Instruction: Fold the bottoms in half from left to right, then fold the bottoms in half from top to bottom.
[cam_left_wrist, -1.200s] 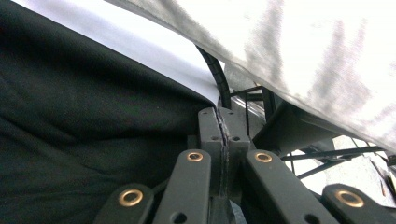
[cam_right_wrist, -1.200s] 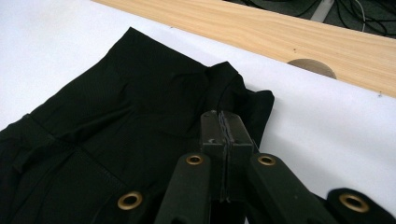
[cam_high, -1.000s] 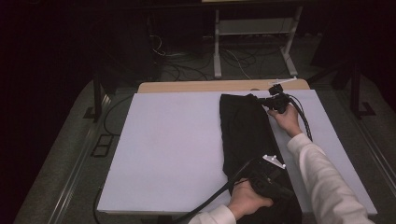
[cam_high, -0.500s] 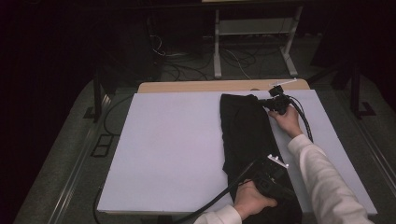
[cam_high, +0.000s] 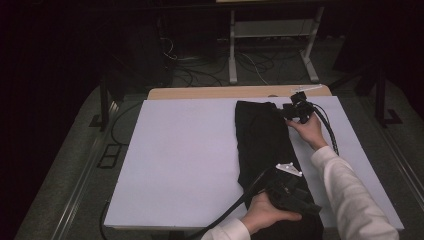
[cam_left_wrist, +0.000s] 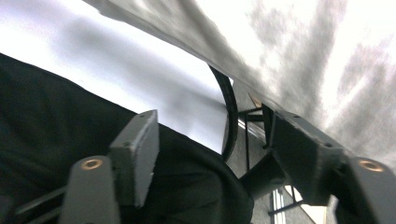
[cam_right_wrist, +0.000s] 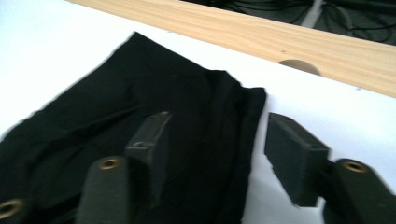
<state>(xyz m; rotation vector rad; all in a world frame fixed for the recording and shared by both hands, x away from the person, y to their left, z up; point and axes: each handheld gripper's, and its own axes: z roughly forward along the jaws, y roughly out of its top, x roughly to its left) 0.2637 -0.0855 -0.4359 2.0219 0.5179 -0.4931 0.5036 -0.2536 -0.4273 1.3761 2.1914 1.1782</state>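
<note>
A long black cloth (cam_high: 262, 142) lies folded lengthwise on the white table cover (cam_high: 185, 155). My right gripper (cam_high: 291, 111) is at the cloth's far right corner. In the right gripper view the gripper (cam_right_wrist: 219, 140) stands open; its jaws have just been opening, with the cloth's edge (cam_right_wrist: 233, 121) loose between them. My left gripper (cam_high: 285, 187) rests at the cloth's near end. Its jaws (cam_left_wrist: 215, 140) have also just been opening and stand apart, one over the black cloth (cam_left_wrist: 56, 135), nothing pinched.
A bare wooden strip (cam_high: 220, 93) runs along the table's far edge, and a hole (cam_right_wrist: 299, 66) shows in it. Cables trail off the near edge (cam_high: 235, 205). Beyond the table stand a white frame (cam_high: 272, 30) and floor cables. The cover's left half is bare.
Both hands have stayed almost in place at the cloth's two ends. The cloth lies as it did before.
</note>
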